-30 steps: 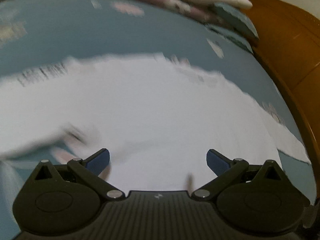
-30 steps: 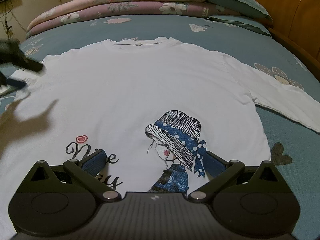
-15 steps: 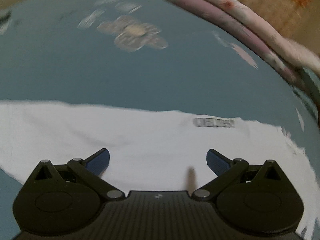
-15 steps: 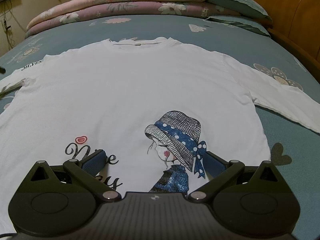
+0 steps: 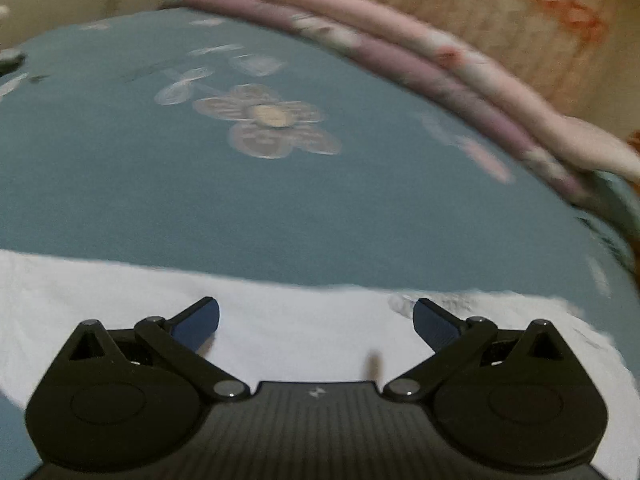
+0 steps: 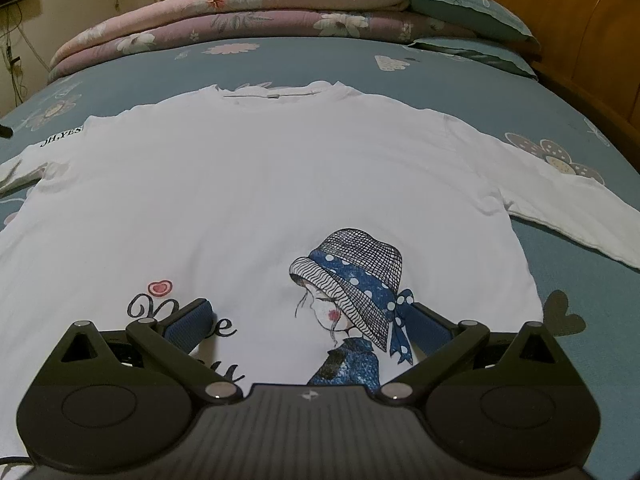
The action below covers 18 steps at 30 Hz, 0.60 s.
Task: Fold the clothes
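Observation:
A white long-sleeved shirt (image 6: 260, 192) lies flat and face up on the blue bed, with a print of a girl in a blue hat (image 6: 352, 280) and dark script lettering near its hem. My right gripper (image 6: 310, 324) hovers open over the lower front of the shirt, nothing between its fingers. In the left wrist view, a white band of the shirt's left sleeve (image 5: 120, 300) crosses the bottom of the frame. My left gripper (image 5: 316, 320) is open just above that sleeve, holding nothing. The view is motion-blurred.
The blue flowered bedsheet (image 5: 160, 184) surrounds the shirt. Folded pink and purple quilts (image 6: 248, 12) and teal pillows (image 6: 468, 12) are stacked at the head of the bed. A wooden bed frame (image 6: 580, 40) runs along the right side.
My left gripper has swung left, off the shirt body and onto the left sleeve, now facing the bare sheet and quilts. It has left the right wrist view. The right gripper has stayed still.

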### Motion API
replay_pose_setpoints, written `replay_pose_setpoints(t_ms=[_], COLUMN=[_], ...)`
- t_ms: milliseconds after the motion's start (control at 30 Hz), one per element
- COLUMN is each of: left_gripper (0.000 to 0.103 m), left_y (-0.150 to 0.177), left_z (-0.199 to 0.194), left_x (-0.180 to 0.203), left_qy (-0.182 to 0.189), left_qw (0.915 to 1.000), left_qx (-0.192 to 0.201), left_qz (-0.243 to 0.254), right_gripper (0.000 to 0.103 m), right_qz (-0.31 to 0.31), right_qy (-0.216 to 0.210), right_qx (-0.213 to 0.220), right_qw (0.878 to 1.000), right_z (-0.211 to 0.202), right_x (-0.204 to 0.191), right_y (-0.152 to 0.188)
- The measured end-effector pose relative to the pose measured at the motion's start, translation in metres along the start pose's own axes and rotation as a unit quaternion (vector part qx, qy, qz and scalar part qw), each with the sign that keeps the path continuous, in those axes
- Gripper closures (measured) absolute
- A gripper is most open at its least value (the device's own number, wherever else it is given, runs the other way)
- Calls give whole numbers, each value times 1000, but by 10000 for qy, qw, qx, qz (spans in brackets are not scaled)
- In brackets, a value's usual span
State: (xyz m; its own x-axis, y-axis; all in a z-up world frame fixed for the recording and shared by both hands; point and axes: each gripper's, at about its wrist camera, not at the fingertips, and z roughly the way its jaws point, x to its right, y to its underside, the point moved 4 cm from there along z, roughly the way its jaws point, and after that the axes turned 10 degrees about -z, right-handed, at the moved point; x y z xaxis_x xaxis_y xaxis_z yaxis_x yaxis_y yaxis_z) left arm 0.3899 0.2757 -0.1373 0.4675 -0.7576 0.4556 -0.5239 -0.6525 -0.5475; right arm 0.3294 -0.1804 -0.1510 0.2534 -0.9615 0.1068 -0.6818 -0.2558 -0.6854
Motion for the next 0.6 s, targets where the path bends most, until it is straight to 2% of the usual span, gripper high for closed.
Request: replay_pose_setpoints(t_ms=[200,333,433,600], left_gripper=[1,1,1,1], left_y=[46,60,53,26], left_z=[-25,-26,-35,-29], left_x=[23,17,21,30], left_qy=[514,420,486,782], left_qw=[9981,9984,9968,9962], left_qx=[-187,-332,-633,-358], left_qz=[270,189,66,-121], right_gripper=[0,0,0,0], right_qz=[17,31,37,40], right_qy=[-4,-9,-14,-1], right_qx=[-52,-78,-88,-92], right_qw=[10000,10000,10000,9999], right_z=[-2,-2,-2,-1], right_x=[-1,0,0,-1], right_y=[0,-1,-1,-1])
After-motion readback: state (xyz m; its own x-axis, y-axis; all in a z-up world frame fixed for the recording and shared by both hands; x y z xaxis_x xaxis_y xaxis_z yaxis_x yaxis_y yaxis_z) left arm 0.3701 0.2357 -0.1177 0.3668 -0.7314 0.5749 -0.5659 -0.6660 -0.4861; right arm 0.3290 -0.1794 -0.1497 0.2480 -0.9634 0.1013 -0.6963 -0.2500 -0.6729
